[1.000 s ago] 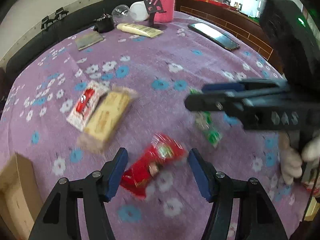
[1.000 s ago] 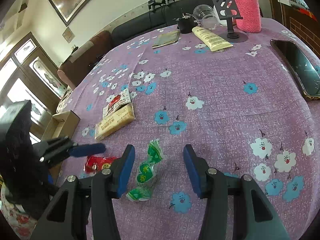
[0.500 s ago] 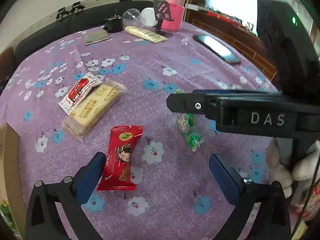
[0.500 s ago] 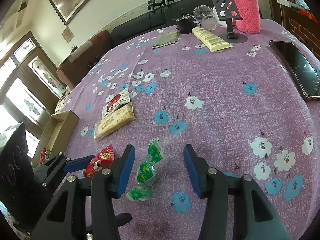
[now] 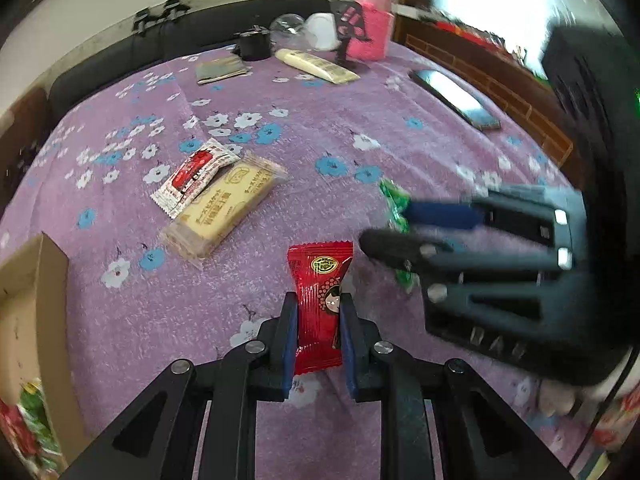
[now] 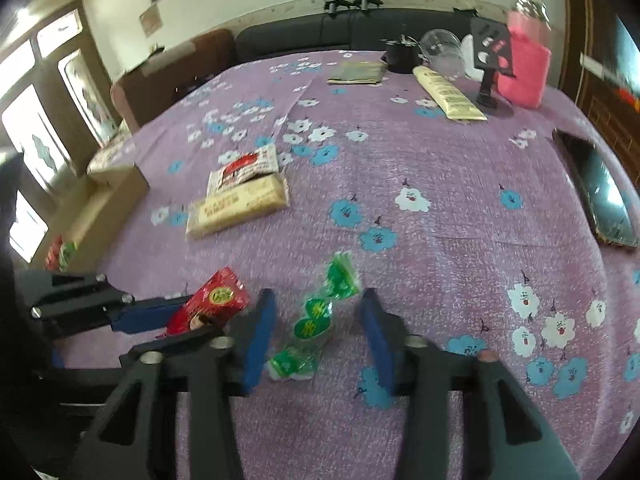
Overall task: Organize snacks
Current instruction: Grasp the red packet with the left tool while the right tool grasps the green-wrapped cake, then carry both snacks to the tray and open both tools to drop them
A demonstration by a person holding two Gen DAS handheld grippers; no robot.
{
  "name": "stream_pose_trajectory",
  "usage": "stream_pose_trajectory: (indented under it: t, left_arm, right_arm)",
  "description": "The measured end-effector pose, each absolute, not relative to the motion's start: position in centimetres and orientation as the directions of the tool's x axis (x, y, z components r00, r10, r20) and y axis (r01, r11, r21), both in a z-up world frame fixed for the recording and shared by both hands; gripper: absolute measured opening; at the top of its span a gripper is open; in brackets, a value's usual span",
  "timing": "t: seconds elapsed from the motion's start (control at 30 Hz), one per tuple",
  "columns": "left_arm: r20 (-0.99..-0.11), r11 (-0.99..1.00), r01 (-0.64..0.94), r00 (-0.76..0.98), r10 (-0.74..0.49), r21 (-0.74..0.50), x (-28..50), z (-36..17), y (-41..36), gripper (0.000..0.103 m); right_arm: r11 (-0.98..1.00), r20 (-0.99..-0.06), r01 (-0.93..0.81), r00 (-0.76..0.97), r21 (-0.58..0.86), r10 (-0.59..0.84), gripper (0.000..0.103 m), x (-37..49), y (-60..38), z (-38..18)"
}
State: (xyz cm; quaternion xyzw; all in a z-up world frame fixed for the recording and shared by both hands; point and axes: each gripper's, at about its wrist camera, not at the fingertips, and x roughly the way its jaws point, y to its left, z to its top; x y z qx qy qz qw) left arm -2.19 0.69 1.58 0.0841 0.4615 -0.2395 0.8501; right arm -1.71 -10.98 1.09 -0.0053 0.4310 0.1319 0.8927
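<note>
My left gripper (image 5: 318,312) is shut on a red snack packet (image 5: 320,300) on the purple flowered tablecloth (image 5: 360,120); the packet also shows in the right wrist view (image 6: 212,300). My right gripper (image 6: 318,312) is open, its fingers on either side of a green candy packet (image 6: 316,320), which peeks out behind that gripper in the left wrist view (image 5: 394,204). A yellow biscuit pack (image 5: 224,208) and a red-and-white sachet (image 5: 192,172) lie together further up the table. A cardboard box (image 5: 28,300) with snacks inside sits at the left edge.
A phone (image 6: 600,192) lies at the right. At the far end stand a pink jar (image 6: 524,68), a black phone stand (image 6: 490,60), a cream tube (image 6: 448,94), a clear cup (image 6: 440,52) and a folded cloth (image 6: 356,74).
My left gripper moved forward and closed on the red packet, which was lying free half a second ago. My right gripper shifted slightly and its fingers have narrowed around the green packet.
</note>
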Motion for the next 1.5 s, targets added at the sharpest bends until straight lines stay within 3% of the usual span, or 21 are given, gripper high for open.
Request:
stream_pose_trajectory:
  t: [0.03,0.4,0.6,0.77,1.07,1.5]
  left_arm:
    - [-0.819,0.874,0.474,0.456,-0.348,-0.107,-1.9,1.6,0.8,0.021]
    - [-0.764,0.875,0.453,0.499,-0.409,-0.173,-3.7,3.9,3.8,0.017]
    - [-0.681,0.882,0.400,0.575,-0.454,-0.250,-5.9,8.2,10.2,0.018]
    - [-0.654,0.917,0.300,0.643,-0.398,-0.262,-6.2,10.7,17.5,0.018]
    - [-0.717,0.966,0.047,0.661,-0.222,-0.256,-3.1,8.8,29.9,0.018]
    - [-0.768,0.940,-0.054,0.593,-0.241,-0.337,-0.2,4.3,34.6,0.021]
  right_arm:
    - [0.967,-0.772,-0.239,0.598,0.085,0.216,0.022,-1.9,-10.7,1.1]
    - [0.956,-0.730,-0.191,0.617,0.223,0.294,0.022,-4.8,-12.7,3.3]
    - [0.925,-0.707,-0.276,0.598,0.259,0.377,0.022,-5.7,-9.3,6.7]
    - [0.883,-0.694,-0.381,0.558,0.274,0.455,0.023,-5.4,-3.6,9.2]
    - [0.812,-0.726,-0.522,0.448,0.262,0.522,0.023,-3.4,9.3,9.9]
    - [0.827,-0.817,-0.518,0.366,0.220,0.446,0.023,1.0,18.8,4.3]
